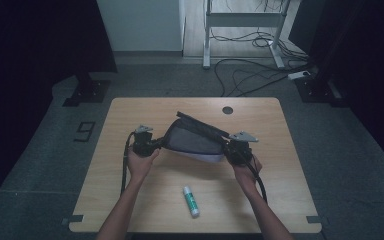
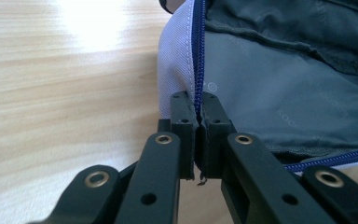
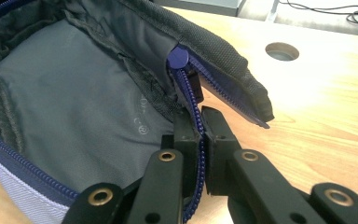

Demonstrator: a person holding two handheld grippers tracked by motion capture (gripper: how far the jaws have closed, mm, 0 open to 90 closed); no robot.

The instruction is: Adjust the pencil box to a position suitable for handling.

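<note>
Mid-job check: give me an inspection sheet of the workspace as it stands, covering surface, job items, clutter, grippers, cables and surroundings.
Surface: light wooden table with a round cable hole.
Job's things: grey fabric pouch with blue zipper, unzipped, held stretched open between both grippers, grey lining showing.
Clutter: white and green tube lying near the front edge, apart from the pouch.
Grippers: left gripper shut on the pouch's zipper edge; right gripper shut on the zipper edge at the other end, near the blue slider.
Cables: black gripper cables trailing along the forearms; loose floor cables.
Surroundings: grey carpet, white desk frame beyond.
</note>
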